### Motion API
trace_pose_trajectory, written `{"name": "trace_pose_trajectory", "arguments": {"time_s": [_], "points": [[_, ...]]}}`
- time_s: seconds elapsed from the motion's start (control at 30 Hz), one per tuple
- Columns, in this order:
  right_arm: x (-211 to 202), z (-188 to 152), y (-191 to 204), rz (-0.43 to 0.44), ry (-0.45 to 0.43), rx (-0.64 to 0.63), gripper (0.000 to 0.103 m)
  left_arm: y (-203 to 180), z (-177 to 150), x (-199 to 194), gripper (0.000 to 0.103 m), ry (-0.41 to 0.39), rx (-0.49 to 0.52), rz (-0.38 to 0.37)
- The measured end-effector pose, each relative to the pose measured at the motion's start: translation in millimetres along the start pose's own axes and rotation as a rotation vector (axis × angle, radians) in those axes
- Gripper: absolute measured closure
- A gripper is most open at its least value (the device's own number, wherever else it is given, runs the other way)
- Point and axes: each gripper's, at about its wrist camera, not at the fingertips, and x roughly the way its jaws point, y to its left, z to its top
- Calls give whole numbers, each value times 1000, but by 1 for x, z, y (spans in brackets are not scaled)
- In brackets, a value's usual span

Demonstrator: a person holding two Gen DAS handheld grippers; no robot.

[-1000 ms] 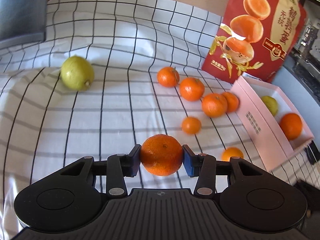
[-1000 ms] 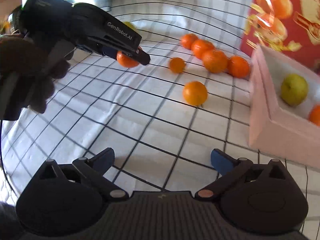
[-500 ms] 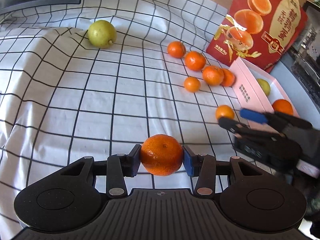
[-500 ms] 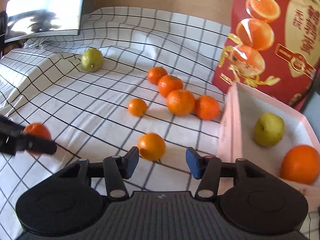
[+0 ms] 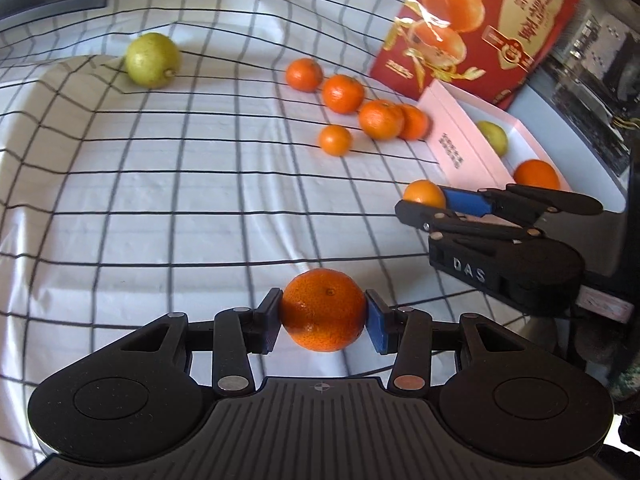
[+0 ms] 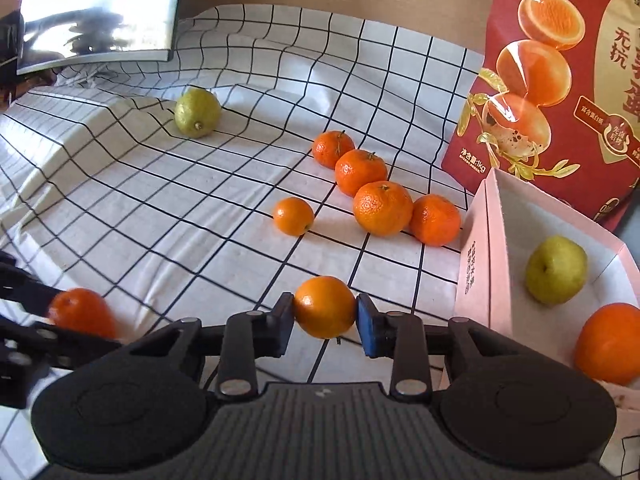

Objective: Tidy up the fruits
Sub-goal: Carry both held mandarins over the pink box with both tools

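The left gripper pinches a mandarin above the checked cloth. The right gripper has just been closing, and its jaws now press on a smaller orange just beside the pink box. In the box lie a pear and an orange fruit. Five more mandarins and a second pear sit on the cloth.

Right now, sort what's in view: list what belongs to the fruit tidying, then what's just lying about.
Job:
- left gripper and its mandarin
- right gripper and its orange
- five loose mandarins
- green pear
- pink box

Lying about:
- red bag
- checked cloth
- monitor
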Motion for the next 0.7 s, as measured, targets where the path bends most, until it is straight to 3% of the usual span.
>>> {"name": "trace_pose_trajectory", "arguments": {"time_s": [0.33, 0.7], "points": [[-51, -28, -15, 9, 30, 44, 70, -37, 4, 15, 54, 42, 130, -85], [-104, -72, -78, -173, 78, 213, 70, -113, 12, 37, 54, 98, 332, -236]]}}
